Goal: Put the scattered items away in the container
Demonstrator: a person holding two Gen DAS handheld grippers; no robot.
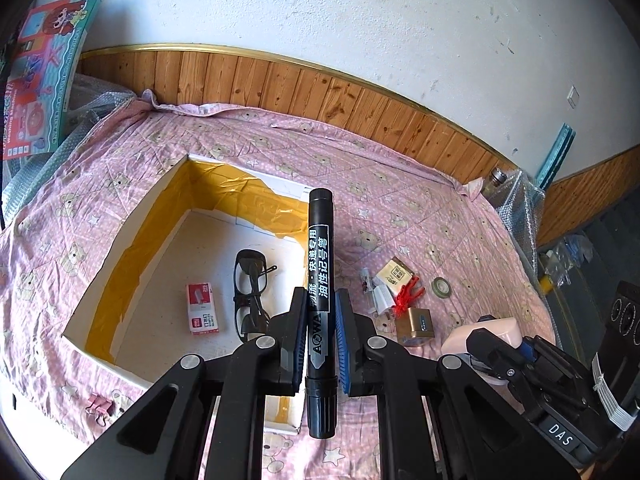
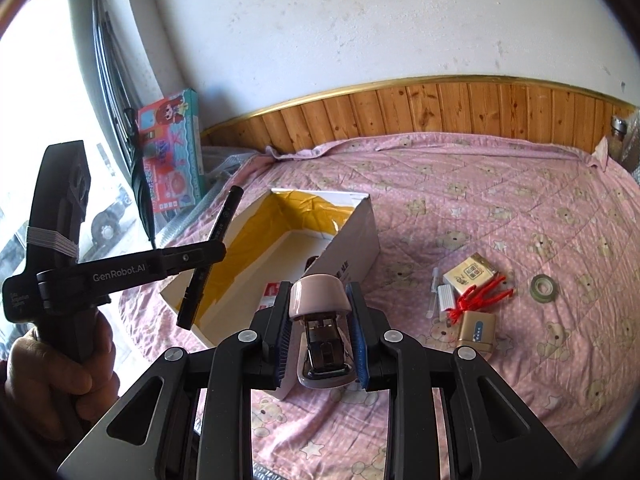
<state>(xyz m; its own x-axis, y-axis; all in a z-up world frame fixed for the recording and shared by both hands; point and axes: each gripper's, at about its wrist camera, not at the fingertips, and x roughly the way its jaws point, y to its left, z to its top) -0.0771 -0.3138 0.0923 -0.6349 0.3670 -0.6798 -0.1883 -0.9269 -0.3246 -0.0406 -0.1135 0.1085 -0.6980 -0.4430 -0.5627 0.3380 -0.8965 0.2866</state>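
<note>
Scattered items lie on a pink quilted bedspread (image 1: 400, 184) printed with bears and stars, beside an open white cardboard box (image 1: 132, 208) lined with yellow tape. Inside the box rest black-framed glasses (image 1: 250, 292) and a small red-and-white staples packet (image 1: 203, 309), near each other but apart.

The left gripper (image 1: 321, 320) clamps a black marker pen with white lettering (image 1: 320, 264) around its barrel, holding it above the box's right part; the pen points forward along the fingers. In the right wrist view a hand (image 2: 60, 364) grasps that gripper's handle.

The right gripper (image 2: 320, 332) is closed on a pale pink stapler (image 2: 318, 300), held just beside the box's near corner.

To the right of the box on the bedspread sits a cluster: a cream-coloured card packet (image 2: 470, 274), a red knotted tassel (image 2: 480, 298), a gold rectangular box (image 2: 476, 330), a small clear tube (image 2: 432, 296) and a roll of clear tape (image 2: 544, 288) a little apart. Pink binder clips (image 1: 100, 404) lie near the box's front left edge. A colourful toy box (image 1: 44, 76) leans at the bed's far left corner.
</note>
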